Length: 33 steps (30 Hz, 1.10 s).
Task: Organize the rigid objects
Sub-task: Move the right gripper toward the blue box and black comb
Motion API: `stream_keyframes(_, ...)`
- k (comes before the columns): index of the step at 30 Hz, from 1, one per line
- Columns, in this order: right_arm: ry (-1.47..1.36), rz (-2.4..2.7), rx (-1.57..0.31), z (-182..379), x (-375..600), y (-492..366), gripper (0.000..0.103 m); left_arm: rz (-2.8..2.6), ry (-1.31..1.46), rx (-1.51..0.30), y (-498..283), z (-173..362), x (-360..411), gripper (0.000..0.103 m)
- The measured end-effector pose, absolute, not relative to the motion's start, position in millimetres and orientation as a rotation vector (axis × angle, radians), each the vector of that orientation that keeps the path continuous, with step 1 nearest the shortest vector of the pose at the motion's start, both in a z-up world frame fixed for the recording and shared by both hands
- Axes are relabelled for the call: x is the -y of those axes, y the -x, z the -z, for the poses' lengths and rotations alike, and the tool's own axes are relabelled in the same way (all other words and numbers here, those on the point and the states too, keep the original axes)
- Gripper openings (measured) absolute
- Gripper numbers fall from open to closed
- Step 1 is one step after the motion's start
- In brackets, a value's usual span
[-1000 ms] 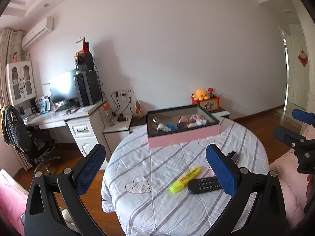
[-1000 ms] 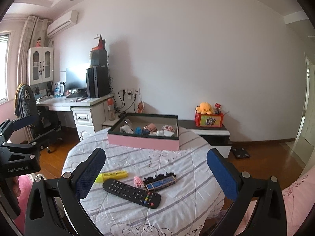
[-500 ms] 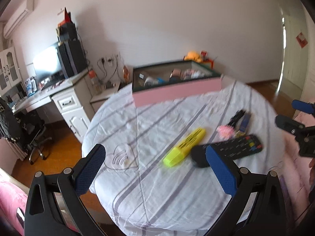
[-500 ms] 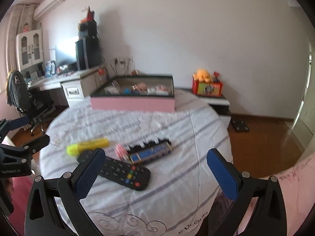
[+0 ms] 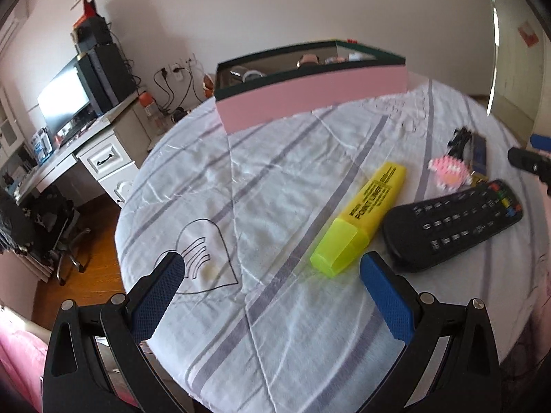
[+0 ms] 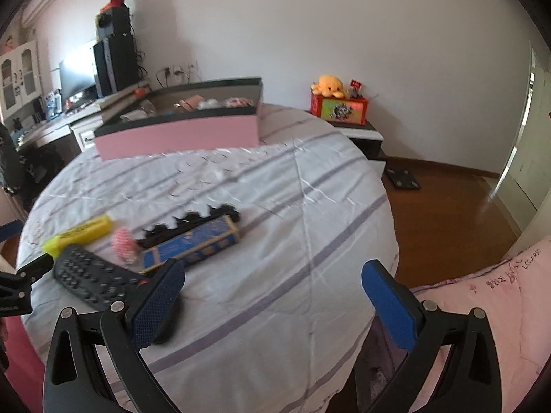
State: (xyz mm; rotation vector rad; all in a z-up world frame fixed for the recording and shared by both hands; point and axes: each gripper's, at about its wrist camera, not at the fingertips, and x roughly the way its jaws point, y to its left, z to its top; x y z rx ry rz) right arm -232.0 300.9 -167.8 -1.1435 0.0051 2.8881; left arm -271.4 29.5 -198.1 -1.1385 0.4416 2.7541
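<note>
On the round cloth-covered table [image 5: 275, 179] lie a yellow highlighter [image 5: 361, 216], a black remote control [image 5: 454, 223], a small pink beaded piece [image 5: 447, 172], a black hair claw [image 6: 193, 223] and a blue box [image 6: 193, 247]. A pink box with a dark rim [image 5: 310, 99] holding several small items stands at the far side. My left gripper [image 5: 272, 268] is open just short of the highlighter's cap. My right gripper [image 6: 272, 275] is open over the cloth, its left finger over the near end of the remote [image 6: 96, 278].
A desk with a monitor [image 5: 65, 99] and an office chair [image 5: 51, 234] stand to the left. A low cabinet with a plush toy on a red box [image 6: 337, 103] sits behind the table. Pink bedding [image 6: 499, 292] lies at the right, wooden floor beyond.
Both grippers have dropped lower and moved in towards the table, tilting down; the objects now fill more of each view. Both stayed open.
</note>
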Motion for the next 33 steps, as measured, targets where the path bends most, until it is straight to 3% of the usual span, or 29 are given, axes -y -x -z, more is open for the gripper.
stream_keyframes(23, 1.385, -2.969, 0.144, 181.2, -264.9, 324.1, 0.103, -2.689, 1.172, -0.325, 315.3, 200.8, -37.4, 0.103)
stream_keyframes(33, 1.455, -3.043, 0.17, 176.5, -238.3, 304.8, 0.103, -2.709, 1.178, -0.329, 307.4, 198.1, -32.4, 0.103)
